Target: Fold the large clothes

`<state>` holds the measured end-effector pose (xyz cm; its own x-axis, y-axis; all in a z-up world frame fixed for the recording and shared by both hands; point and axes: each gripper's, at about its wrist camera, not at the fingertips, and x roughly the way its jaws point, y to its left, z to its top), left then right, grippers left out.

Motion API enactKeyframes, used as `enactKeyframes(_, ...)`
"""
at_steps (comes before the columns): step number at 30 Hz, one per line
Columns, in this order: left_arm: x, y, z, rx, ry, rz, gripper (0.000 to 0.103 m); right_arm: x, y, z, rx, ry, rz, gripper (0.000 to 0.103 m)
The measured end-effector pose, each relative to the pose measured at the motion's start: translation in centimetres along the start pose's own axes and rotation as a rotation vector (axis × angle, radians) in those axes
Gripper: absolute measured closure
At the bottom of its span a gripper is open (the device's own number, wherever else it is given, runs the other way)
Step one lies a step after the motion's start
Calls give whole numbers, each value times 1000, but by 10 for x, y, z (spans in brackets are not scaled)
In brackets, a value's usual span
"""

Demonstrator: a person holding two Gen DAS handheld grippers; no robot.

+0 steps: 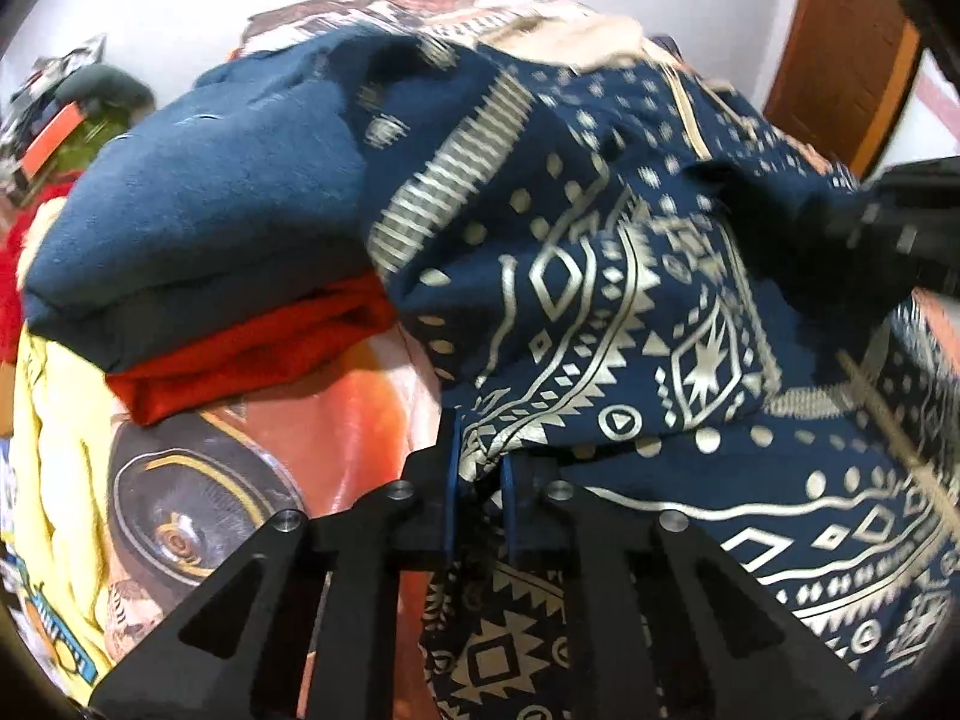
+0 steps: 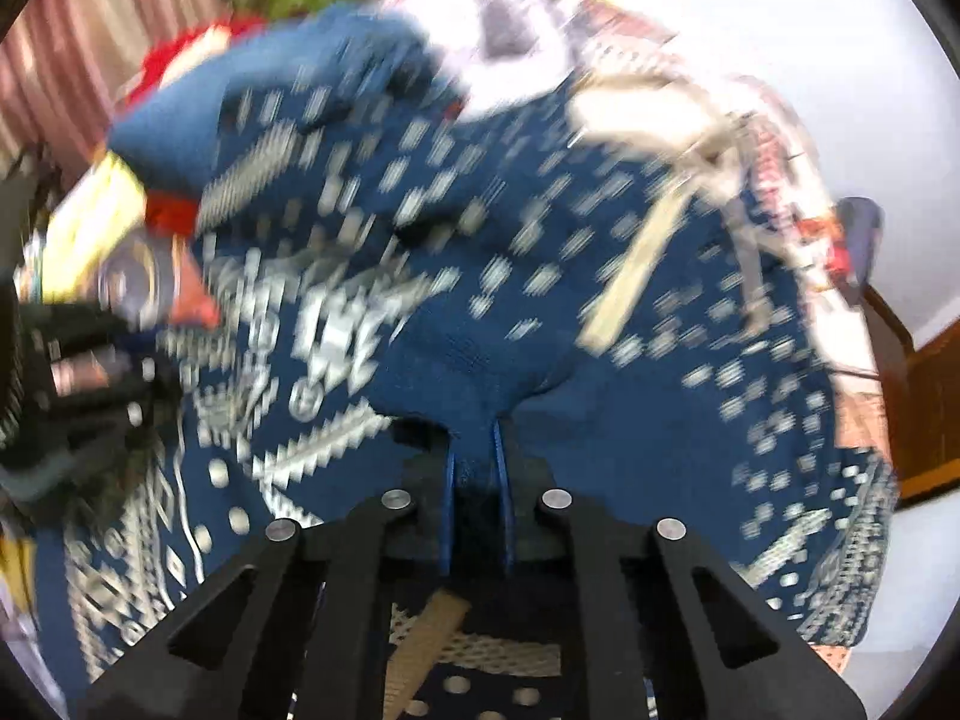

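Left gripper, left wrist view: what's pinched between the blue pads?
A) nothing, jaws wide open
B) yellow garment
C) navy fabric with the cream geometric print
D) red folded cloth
C: the left gripper has its blue pads closed on a bunched fold of the navy printed fabric; the red folded cloth and the yellow garment lie apart to the left, untouched.

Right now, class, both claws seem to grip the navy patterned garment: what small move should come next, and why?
Probably lift both claws together and draw them apart. The left claw and the right claw are each shut on a pinch of the navy patterned garment, which is bunched and partly draped over a folded blue cloth. Spreading it should free it for folding.
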<state>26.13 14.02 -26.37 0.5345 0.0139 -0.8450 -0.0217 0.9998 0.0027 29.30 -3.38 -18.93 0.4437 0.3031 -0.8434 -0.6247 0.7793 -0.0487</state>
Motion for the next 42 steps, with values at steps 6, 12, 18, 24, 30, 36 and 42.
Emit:
enactKeyframes(6, -32, 23, -2, -84, -59, 51, 94, -84, -76, 21, 215, -213, -76, 94)
enactKeyframes(12, -36, 30, -9, -144, -48, 77, 94, -125, -145, -8, 425, -291, -123, 95)
enactKeyframes(18, -22, 20, -14, -133, -7, 137, 94, -88, -164, -60, 546, -164, -49, 95)
enactKeyframes(24, -14, 19, -17, -124, 31, 163, 91, -46, -166, -127, 659, 11, 23, 94)
enactKeyframes(30, -20, 15, -25, -77, 80, 138, 86, -37, -168, -163, 700, 95, 37, 92)
enactKeyframes(36, -54, 10, -28, -77, 47, 112, 51, -49, -172, -172, 723, 118, 30, 84)
enactKeyframes(42, -95, -6, -11, -73, -40, 71, 37, -77, -180, -170, 704, 56, -14, 80)
